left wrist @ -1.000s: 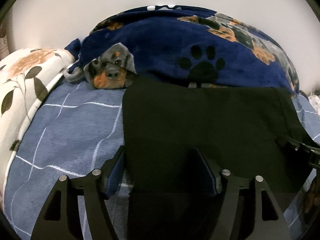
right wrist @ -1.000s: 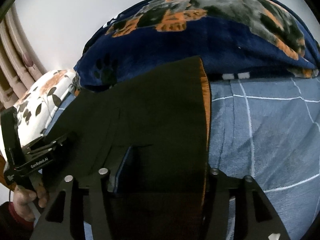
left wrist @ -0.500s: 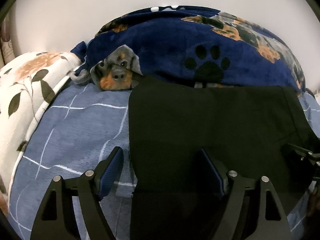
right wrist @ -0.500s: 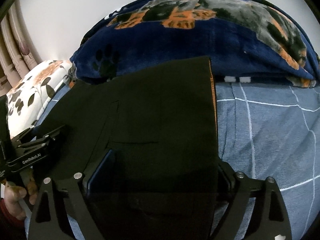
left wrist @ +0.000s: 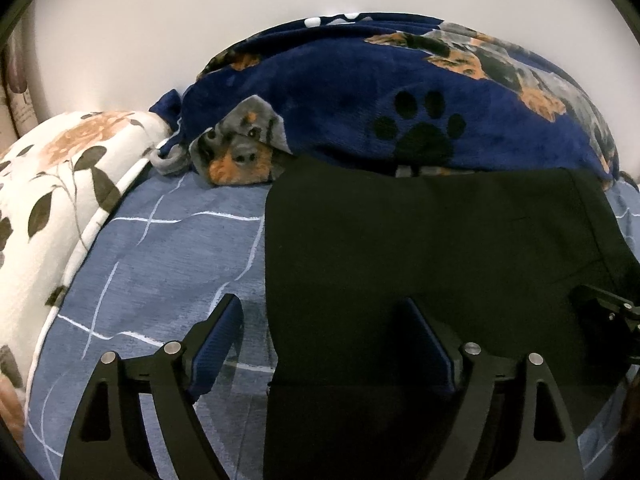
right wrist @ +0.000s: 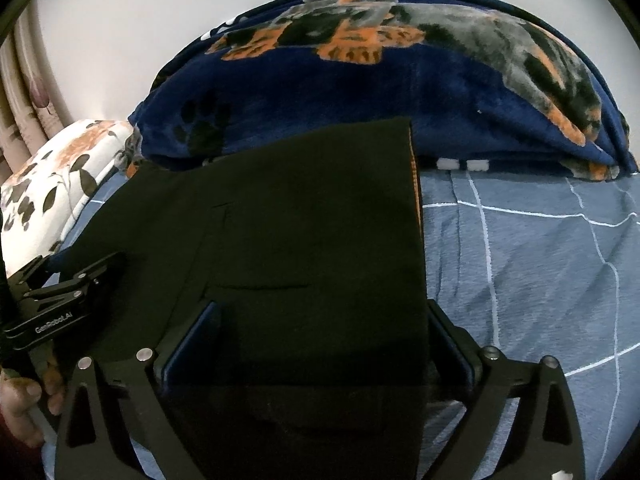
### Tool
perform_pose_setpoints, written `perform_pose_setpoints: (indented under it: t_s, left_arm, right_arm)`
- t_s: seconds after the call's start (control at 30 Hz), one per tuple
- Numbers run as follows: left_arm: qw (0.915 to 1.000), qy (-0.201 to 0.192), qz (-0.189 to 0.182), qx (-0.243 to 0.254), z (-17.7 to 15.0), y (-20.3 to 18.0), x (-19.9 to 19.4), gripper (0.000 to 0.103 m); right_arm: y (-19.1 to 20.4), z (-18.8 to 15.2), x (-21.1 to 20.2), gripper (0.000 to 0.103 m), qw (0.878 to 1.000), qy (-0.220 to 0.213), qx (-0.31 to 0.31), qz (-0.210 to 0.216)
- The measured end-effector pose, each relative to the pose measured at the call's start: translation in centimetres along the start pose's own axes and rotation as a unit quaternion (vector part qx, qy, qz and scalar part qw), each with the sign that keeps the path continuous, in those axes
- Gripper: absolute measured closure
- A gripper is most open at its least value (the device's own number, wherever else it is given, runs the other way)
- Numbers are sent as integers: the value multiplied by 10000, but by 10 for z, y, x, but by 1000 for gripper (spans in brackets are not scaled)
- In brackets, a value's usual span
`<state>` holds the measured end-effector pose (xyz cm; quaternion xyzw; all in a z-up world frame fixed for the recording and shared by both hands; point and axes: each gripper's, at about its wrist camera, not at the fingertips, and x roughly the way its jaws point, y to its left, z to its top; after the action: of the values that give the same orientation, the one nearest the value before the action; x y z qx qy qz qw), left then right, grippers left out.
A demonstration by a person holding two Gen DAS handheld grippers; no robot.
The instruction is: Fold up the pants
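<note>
Now both the left gripper (left wrist: 324, 340) and right gripper (right wrist: 320, 336) have spread wide, releasing the black pants (left wrist: 432, 256) (folded flat, centre frame) on the blue bedsheet (left wrist: 168, 248), so this fold looks finished.

Black pants (left wrist: 420, 248), folded into a flat rectangular panel, laid on the blue grid-patterned bed (left wrist: 168, 256), far edge touching the navy dog-print blanket (left wrist: 360, 92), orange trim shown along the right edge

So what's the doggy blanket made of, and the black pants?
The doggy blanket looks like plush fleece: fuzzy nap, soft sheen, printed paw marks. The black pants look like smooth woven cloth, matte, lying flat with crisp edges and a stitched pocket line; the exact fibre can't be told.
</note>
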<state>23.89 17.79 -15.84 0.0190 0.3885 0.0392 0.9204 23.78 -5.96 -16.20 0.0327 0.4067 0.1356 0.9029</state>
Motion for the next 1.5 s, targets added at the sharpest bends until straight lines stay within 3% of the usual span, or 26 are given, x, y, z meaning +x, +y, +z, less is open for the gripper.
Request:
perform_pose_setpoints:
  t_s: [1.5]
  left_arm:
    - [9999,-38,145,34,0,1,-1,16]
  right_arm:
    - [5,0,4,1,9996,-67,-73,-282]
